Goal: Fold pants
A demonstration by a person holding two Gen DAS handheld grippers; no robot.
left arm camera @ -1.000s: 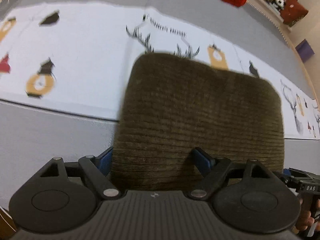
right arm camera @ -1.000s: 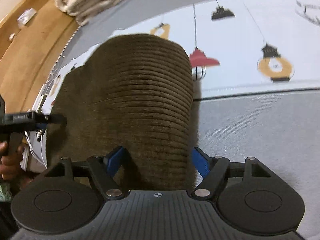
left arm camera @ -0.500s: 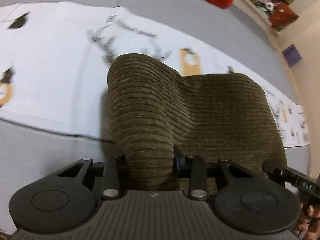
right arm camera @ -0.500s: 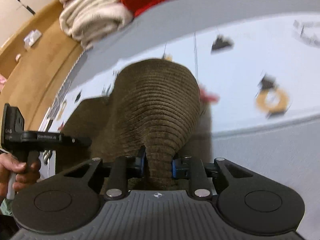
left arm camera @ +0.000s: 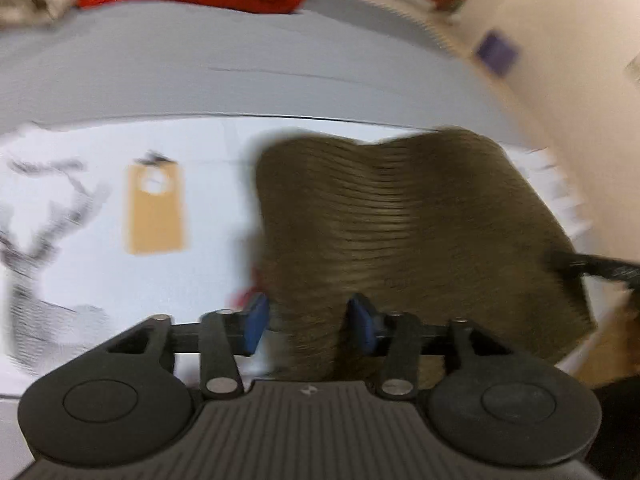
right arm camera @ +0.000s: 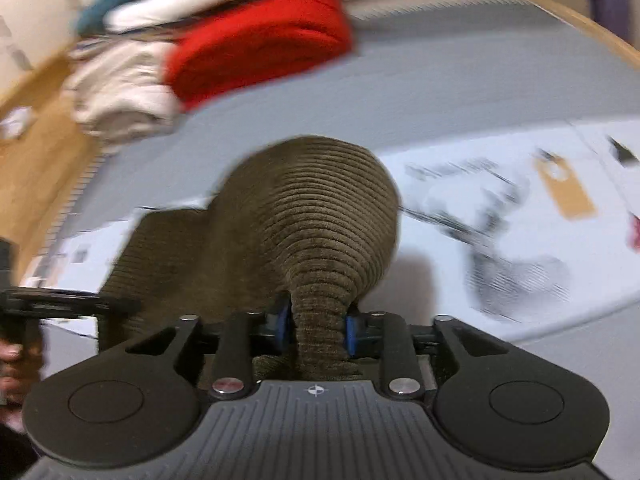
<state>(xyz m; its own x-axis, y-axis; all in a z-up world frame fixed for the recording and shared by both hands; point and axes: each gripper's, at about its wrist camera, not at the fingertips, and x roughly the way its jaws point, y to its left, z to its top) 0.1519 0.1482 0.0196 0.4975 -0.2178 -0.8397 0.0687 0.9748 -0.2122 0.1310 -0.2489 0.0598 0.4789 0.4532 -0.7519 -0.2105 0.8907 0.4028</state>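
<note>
The brown corduroy pants hang folded between my two grippers, lifted off the white printed cloth. My left gripper has its blue pads partly apart with the fabric edge between them. My right gripper is shut on a bunched corner of the pants. The other gripper shows at the right edge of the left wrist view and at the left edge of the right wrist view.
A red folded garment and cream and white folded clothes are stacked at the back of the grey surface. The wooden floor lies at the left. Both views are motion-blurred.
Both grippers closed on the pants' near edge, then lifted and swung them up and across the cloth. The left pads have since spread a little.
</note>
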